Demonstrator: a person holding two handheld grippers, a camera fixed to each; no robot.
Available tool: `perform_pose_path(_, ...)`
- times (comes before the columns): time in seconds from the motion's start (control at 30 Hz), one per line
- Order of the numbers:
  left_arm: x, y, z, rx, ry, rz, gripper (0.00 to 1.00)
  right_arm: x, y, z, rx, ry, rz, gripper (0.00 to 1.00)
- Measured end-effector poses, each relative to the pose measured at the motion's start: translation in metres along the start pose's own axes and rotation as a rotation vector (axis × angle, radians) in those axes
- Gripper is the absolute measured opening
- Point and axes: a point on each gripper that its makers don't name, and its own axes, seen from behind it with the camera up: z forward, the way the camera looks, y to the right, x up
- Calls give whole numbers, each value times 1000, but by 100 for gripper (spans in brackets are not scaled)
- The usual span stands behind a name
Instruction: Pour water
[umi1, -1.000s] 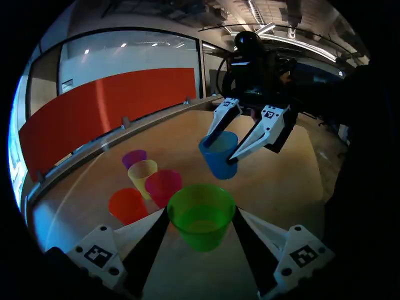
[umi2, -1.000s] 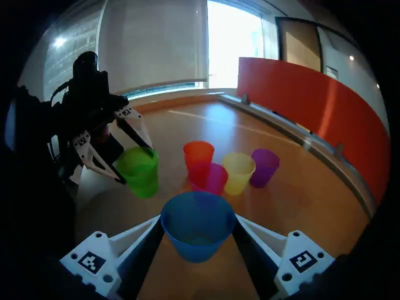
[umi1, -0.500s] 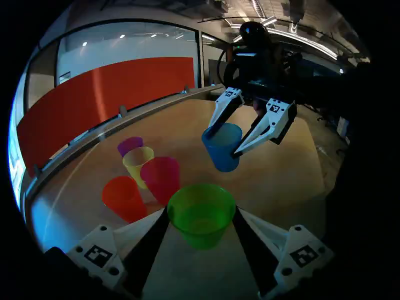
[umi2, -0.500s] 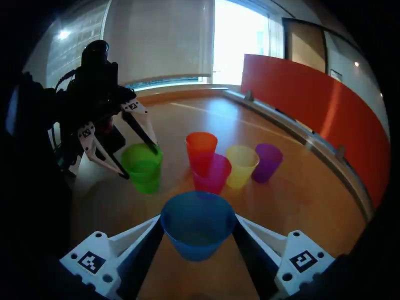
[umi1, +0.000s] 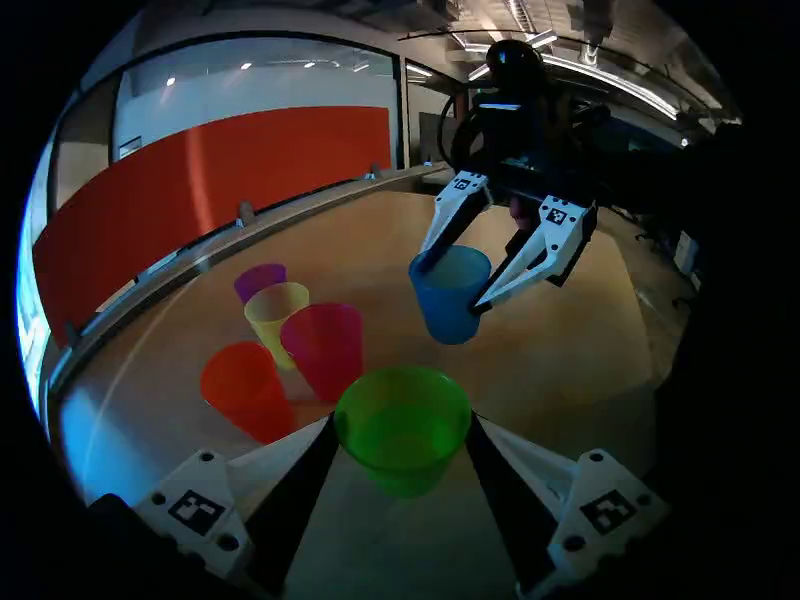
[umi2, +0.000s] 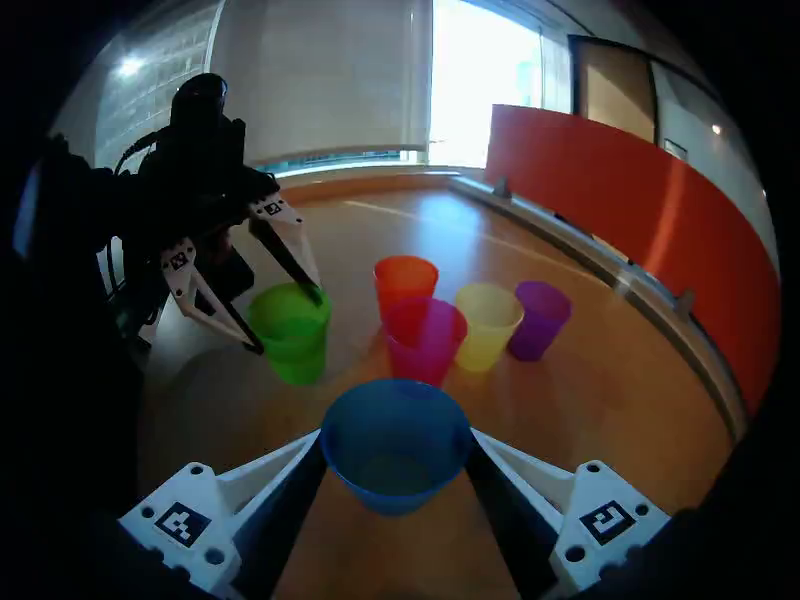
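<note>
My left gripper (umi1: 400, 440) is shut on a green cup (umi1: 402, 428), held upright close to the camera; a little liquid shows at its bottom. Farther off in the left gripper view, the right gripper (umi1: 452, 282) holds a blue cup (umi1: 449, 293) above the wooden table (umi1: 560, 350). In the right gripper view my right gripper (umi2: 396, 455) is shut on that blue cup (umi2: 396, 444), upright, with a trace of liquid inside. There the left gripper (umi2: 290, 318) grips the green cup (umi2: 291, 332) at the left.
Several empty cups stand grouped on the table: orange (umi2: 405, 284), pink (umi2: 427, 340), yellow (umi2: 488, 325) and purple (umi2: 538, 318). A red partition (umi2: 640, 210) runs along the table's far edge. A person's dark sleeve (umi2: 70, 230) is behind the left gripper.
Both held cups have sunk slightly toward the table and drawn nearer the cup group. Both grips stay the same.
</note>
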Motion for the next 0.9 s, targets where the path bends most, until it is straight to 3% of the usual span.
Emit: perform_pose_path(0.9, -13, -4, 8, -8, -32, -8, 88, -20, -7, 12, 25, -22, 31, 94)
